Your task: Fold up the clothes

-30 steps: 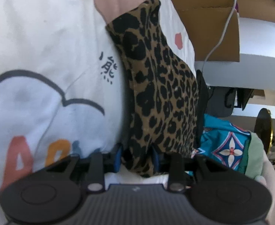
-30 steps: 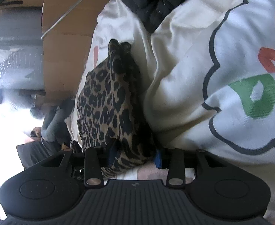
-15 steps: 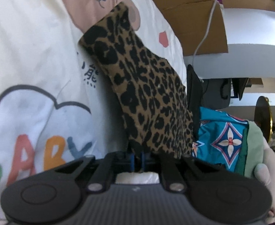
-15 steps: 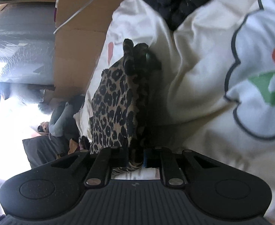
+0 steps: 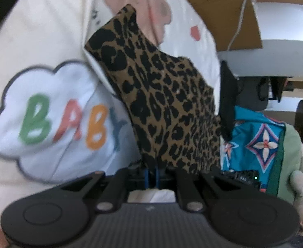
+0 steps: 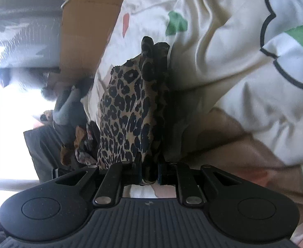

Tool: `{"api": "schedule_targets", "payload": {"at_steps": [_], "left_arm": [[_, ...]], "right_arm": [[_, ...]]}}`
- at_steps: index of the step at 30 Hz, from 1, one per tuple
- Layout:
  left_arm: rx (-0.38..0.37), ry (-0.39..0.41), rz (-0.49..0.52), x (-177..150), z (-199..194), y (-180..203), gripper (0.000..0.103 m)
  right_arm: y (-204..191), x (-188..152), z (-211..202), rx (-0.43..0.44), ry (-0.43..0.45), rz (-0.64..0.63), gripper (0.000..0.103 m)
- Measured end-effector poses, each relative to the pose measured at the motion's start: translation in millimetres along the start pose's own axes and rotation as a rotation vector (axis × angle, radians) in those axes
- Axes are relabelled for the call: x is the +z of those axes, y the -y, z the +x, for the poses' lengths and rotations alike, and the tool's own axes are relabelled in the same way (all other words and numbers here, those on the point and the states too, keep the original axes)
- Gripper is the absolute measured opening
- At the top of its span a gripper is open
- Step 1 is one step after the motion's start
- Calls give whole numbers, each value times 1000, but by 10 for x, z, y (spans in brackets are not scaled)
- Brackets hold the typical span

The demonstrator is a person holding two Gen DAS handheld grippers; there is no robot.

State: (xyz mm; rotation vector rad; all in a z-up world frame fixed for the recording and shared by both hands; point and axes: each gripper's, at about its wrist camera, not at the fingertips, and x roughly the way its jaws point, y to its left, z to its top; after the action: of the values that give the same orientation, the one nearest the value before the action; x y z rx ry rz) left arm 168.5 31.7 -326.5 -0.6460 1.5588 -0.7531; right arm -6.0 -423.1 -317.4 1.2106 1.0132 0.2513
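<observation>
A leopard-print garment [image 5: 164, 95] hangs stretched between my two grippers above a cream bedsheet [image 5: 37, 31] printed with a "BABY" cloud. My left gripper [image 5: 151, 173] is shut on one end of the cloth, its blue pads pressed together. In the right wrist view the same leopard-print garment [image 6: 130, 111] rises bunched from my right gripper [image 6: 149, 173], which is shut on its other end. The far tip of the cloth folds over at the top.
A cardboard box [image 5: 223, 10] with a white cable [image 5: 238, 26] stands past the bed's edge. A teal patterned cloth [image 5: 254, 144] and a pale green item lie at the right. In the right wrist view dark clothes [image 6: 73, 111] lie at the left by a bright window.
Both grippers closed on the leopard-print garment and lifted it off the sheet. The sheet now looks farther away, and the "BABY" print has come fully into the left view.
</observation>
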Motion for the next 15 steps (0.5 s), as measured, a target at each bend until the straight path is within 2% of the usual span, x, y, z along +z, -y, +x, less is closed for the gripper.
{"api": "schedule_targets", "payload": {"at_steps": [8,15], "left_arm": [[27,-69,-30,-125,175,-12,7],[-9,-139,-42,-252,279,12,8]], "right_arm": [[-119,104,-98,-50,34,-69,10],[-208,253,-209,-87,100,-104,10]]}}
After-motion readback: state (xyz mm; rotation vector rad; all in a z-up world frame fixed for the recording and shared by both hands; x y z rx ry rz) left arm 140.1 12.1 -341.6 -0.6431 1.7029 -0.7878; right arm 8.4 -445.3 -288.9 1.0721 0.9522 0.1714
